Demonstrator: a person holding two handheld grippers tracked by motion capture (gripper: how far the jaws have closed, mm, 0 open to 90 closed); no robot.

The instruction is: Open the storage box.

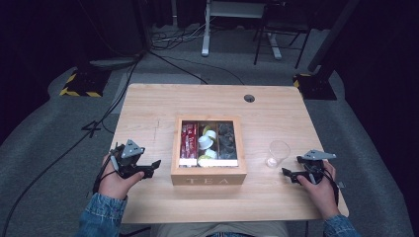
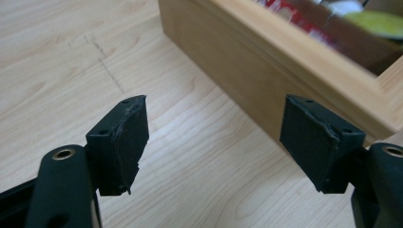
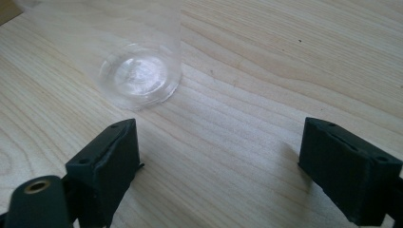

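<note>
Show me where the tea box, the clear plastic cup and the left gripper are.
tea box (image 1: 209,179): high view, on its front wall by the lettering.
clear plastic cup (image 1: 277,149): high view, on its side wall.
left gripper (image 1: 154,165): high view, between its open fingertips.

Tea box (image 2: 266,61) cut off at the frame's top; its contents blurred

Bare table (image 1: 148,106) lay free left of the tea box (image 1: 208,178), whose wall blocked the left tool (image 1: 150,168); a clear cup (image 1: 277,153) stood before the right tool (image 1: 291,174).
</note>
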